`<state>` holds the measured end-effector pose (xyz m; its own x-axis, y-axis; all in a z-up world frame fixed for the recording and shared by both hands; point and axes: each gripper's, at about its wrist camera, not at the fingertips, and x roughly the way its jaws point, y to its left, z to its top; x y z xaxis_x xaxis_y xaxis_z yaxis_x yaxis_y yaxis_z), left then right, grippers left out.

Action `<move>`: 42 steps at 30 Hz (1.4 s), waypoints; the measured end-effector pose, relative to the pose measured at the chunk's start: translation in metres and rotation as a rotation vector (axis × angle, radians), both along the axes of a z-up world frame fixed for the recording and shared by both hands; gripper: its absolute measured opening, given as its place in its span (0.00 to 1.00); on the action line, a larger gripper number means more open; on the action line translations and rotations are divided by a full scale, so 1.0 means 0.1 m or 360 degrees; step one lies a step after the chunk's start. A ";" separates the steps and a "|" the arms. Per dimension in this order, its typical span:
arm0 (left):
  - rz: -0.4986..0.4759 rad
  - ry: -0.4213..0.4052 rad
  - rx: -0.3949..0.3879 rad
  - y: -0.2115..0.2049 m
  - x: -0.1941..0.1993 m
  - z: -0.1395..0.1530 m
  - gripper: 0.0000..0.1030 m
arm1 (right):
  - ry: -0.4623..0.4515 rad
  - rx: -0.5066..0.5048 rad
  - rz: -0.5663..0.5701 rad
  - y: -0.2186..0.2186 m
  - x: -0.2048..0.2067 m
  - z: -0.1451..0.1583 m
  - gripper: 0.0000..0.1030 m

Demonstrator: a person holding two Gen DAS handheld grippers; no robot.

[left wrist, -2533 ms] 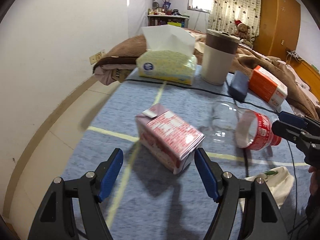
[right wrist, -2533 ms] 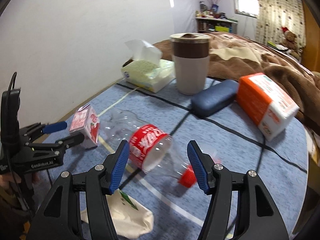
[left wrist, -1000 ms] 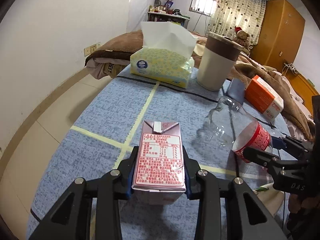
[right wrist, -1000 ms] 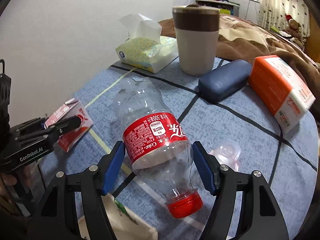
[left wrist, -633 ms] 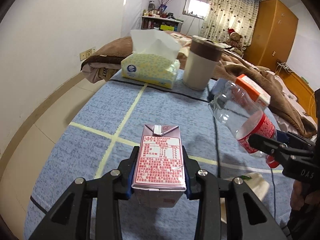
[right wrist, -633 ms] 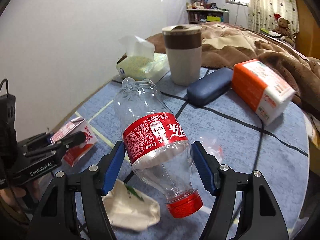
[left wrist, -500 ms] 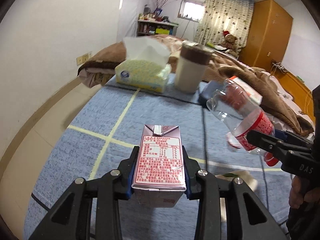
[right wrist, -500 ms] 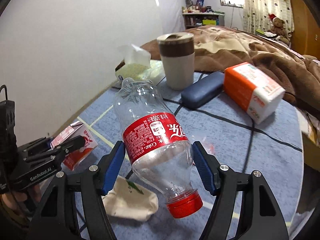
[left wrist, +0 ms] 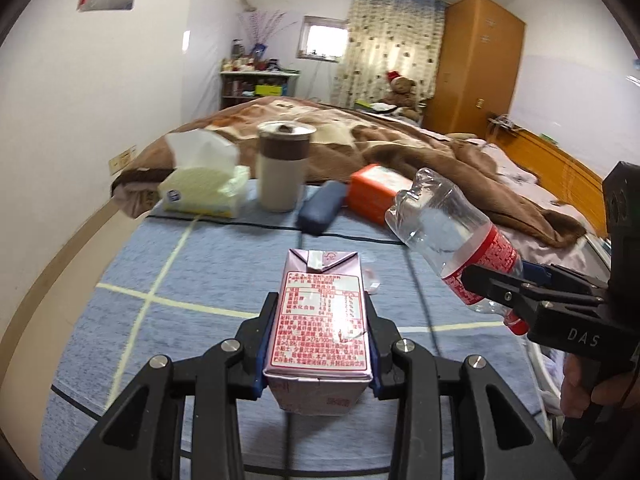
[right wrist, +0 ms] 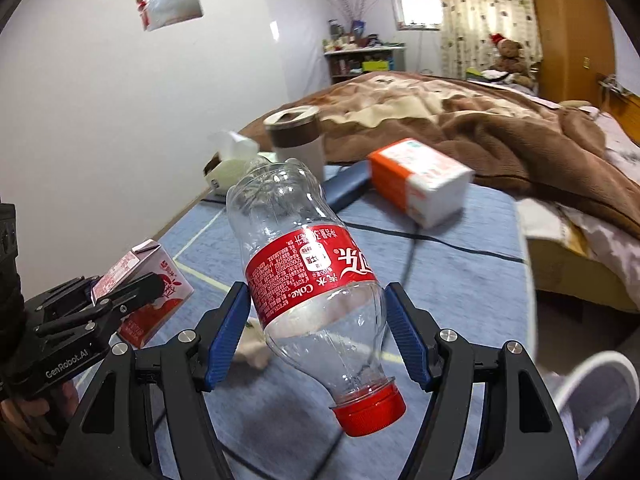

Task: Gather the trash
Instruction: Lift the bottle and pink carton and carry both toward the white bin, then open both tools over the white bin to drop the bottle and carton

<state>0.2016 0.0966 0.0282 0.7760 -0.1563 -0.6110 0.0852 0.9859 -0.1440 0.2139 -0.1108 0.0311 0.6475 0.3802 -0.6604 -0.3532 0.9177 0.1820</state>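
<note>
Both up off the table [left wrist: 168, 272] — my left gripper [left wrist: 318, 340] clamped on the light, crushable carton [left wrist: 320, 320], right gripper [right wrist: 316, 334] pinching the empty, slippery bottle [right wrist: 304, 276] at its label — easy squeeze.

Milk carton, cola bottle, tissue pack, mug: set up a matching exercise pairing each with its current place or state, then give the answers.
Things:
1. milk carton
2. cola bottle
3. tissue pack
4. lidded mug

States:
A. standing on the blue cloth beside the dark case
B. clamped in the right hand-held gripper, cap end toward the camera
C. clamped in the left hand-held gripper
D. on the cloth, a white sheet sticking up

Pairs: 1-C, 2-B, 3-D, 4-A
</note>
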 end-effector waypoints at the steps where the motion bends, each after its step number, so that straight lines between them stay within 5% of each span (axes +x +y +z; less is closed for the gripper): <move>1: -0.0023 -0.0012 0.0005 -0.06 -0.03 0.02 0.37 | -0.0010 0.0009 -0.0013 -0.06 -0.04 0.02 0.68; 23: -0.0583 -0.0071 0.0007 -1.71 -0.32 0.13 0.37 | -0.0111 -0.0050 -0.0574 -1.43 -0.81 0.17 0.68; 42: -0.0966 0.0013 -0.0006 -2.85 -0.49 -0.10 0.37 | 0.0066 -0.0141 -0.1003 -2.22 -1.04 -0.19 0.68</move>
